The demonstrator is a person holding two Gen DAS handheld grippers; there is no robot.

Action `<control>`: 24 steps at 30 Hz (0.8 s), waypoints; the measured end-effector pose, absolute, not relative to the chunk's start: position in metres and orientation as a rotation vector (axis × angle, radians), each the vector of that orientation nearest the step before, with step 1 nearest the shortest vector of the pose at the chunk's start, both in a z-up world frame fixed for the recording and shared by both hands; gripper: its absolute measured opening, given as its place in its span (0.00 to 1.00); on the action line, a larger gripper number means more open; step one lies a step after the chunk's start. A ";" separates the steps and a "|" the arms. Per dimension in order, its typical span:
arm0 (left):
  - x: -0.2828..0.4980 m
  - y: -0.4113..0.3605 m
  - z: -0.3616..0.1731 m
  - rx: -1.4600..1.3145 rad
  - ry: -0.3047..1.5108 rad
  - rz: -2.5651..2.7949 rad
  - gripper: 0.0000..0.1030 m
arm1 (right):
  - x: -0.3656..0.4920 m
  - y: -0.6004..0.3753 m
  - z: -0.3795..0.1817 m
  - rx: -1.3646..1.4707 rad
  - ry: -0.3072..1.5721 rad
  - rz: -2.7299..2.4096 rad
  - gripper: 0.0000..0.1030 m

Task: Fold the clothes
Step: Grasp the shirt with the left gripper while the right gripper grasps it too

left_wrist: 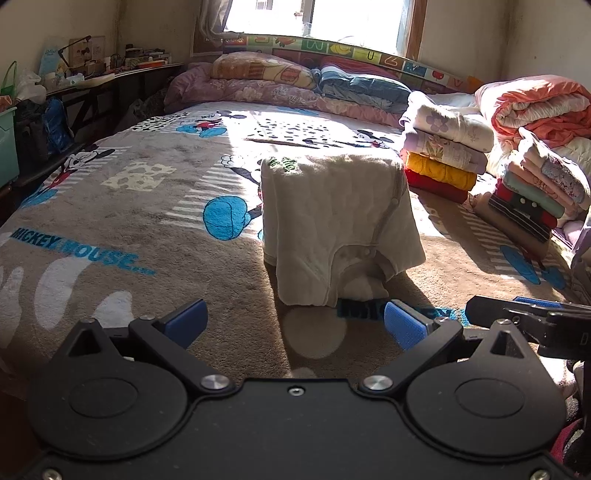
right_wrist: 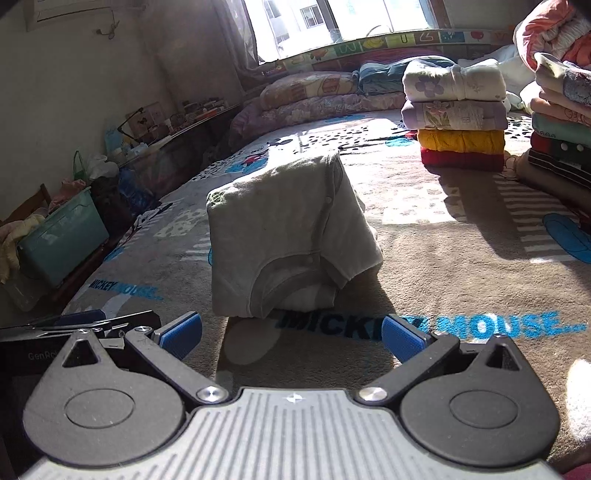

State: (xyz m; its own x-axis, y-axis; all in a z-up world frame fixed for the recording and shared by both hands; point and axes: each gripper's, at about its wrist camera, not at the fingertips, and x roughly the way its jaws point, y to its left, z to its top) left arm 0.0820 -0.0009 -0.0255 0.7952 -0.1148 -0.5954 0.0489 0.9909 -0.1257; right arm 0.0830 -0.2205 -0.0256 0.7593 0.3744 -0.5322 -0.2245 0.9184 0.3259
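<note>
Cream snap-front cotton garment (left_wrist: 340, 225) lies folded on the bed—left gripper (left_wrist: 295, 325) and right gripper (right_wrist: 291, 332) hang spread, empty, likely released.

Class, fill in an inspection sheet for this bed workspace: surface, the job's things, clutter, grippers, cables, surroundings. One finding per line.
Surface: Mickey Mouse blanket covers the bed, part sunlit, part shaded.
Job's things: cream garment, folded, snap collar toward the cameras, lying on the blanket, untouched.
Clutter: two stacks of folded clothes on the right; orange quilt behind them.
Grippers: left gripper open, empty; right gripper open, empty; both short of the garment.
Cables: nothing seen.
Surroundings: window at the head; pillows; cluttered shelf and green bin on the left.
</note>
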 end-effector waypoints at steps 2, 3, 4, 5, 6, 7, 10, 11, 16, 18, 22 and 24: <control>0.089 0.003 -0.025 -0.129 0.627 -0.097 1.00 | 0.093 -0.223 -0.028 0.233 0.616 0.337 1.00; 0.093 0.006 -0.025 -0.144 0.614 -0.100 1.00 | 0.099 -0.225 -0.030 0.235 0.611 0.344 1.00; 0.098 0.009 -0.025 -0.160 0.597 -0.106 1.00 | 0.105 -0.228 -0.032 0.250 0.609 0.352 1.00; 0.100 0.010 -0.026 -0.171 0.581 -0.105 1.00 | 0.112 -0.231 -0.034 0.264 0.617 0.359 1.00; 0.103 0.012 -0.027 -0.179 0.559 -0.101 1.00 | 0.119 -0.235 -0.036 0.279 0.624 0.365 1.00; 0.106 0.013 -0.029 -0.183 0.550 -0.096 1.00 | 0.126 -0.238 -0.038 0.294 0.632 0.372 1.00; 0.119 0.014 -0.036 -0.173 0.576 -0.105 1.00 | 0.148 -0.245 -0.049 0.293 0.637 0.340 1.00; 0.124 0.014 -0.039 -0.160 0.606 -0.116 1.00 | 0.155 -0.248 -0.054 0.308 0.642 0.348 1.00; 0.133 0.008 -0.059 -0.112 0.635 -0.115 1.00 | 0.187 -0.258 -0.080 0.358 0.635 0.358 1.00; 0.135 0.006 -0.067 -0.095 0.642 -0.130 1.00 | 0.201 -0.262 -0.092 0.400 0.648 0.379 0.97; 0.139 -0.001 -0.081 0.011 0.599 -0.154 0.99 | 0.212 -0.259 -0.106 0.325 0.631 0.407 0.73; 0.137 -0.008 -0.087 0.095 0.565 -0.174 0.98 | 0.205 -0.248 -0.105 0.130 0.598 0.427 0.73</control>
